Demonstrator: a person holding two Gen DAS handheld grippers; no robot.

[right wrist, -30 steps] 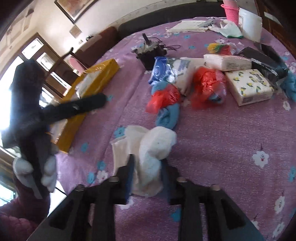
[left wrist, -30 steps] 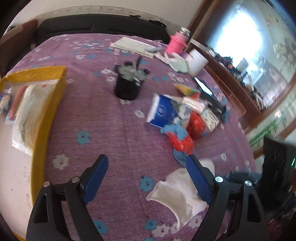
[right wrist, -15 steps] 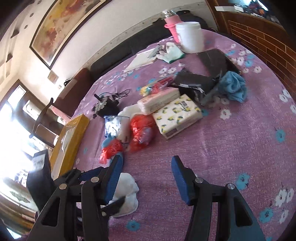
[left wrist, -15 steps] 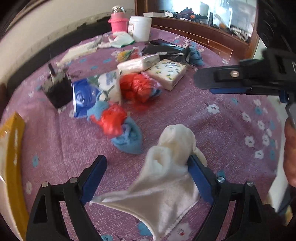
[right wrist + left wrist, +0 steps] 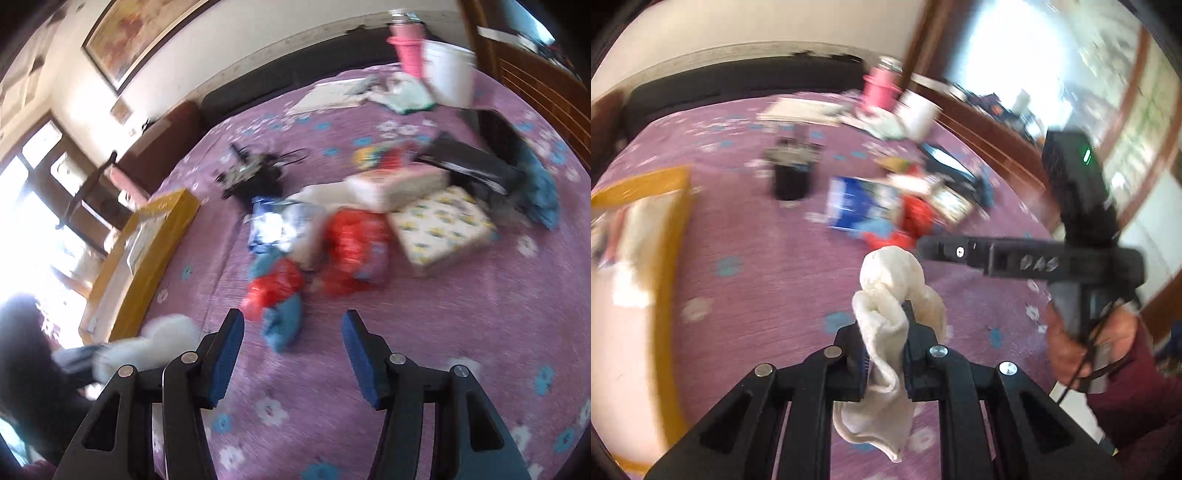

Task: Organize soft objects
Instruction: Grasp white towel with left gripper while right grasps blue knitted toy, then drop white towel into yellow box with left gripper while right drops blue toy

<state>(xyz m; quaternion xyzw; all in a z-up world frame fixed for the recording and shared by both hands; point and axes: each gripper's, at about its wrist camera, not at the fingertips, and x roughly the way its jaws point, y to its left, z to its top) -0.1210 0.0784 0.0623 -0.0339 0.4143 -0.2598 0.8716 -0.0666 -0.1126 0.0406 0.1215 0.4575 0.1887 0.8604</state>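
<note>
White cloth (image 5: 886,295) pinched in left fingers (image 5: 884,345).
Right fingers (image 5: 291,350) spread, empty; pile (image 5: 332,251) mid-frame still unsorted.

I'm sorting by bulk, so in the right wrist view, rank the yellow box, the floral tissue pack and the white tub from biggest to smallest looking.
1. yellow box, longest.
2. floral tissue pack.
3. white tub, though it stands farther back, so its true rank against the pack is unsure.

Right gripper (image 5: 291,354) jaws apart over the purple cloth (image 5: 461,314); blurred, perhaps a blue rag (image 5: 284,323) ahead.
</note>
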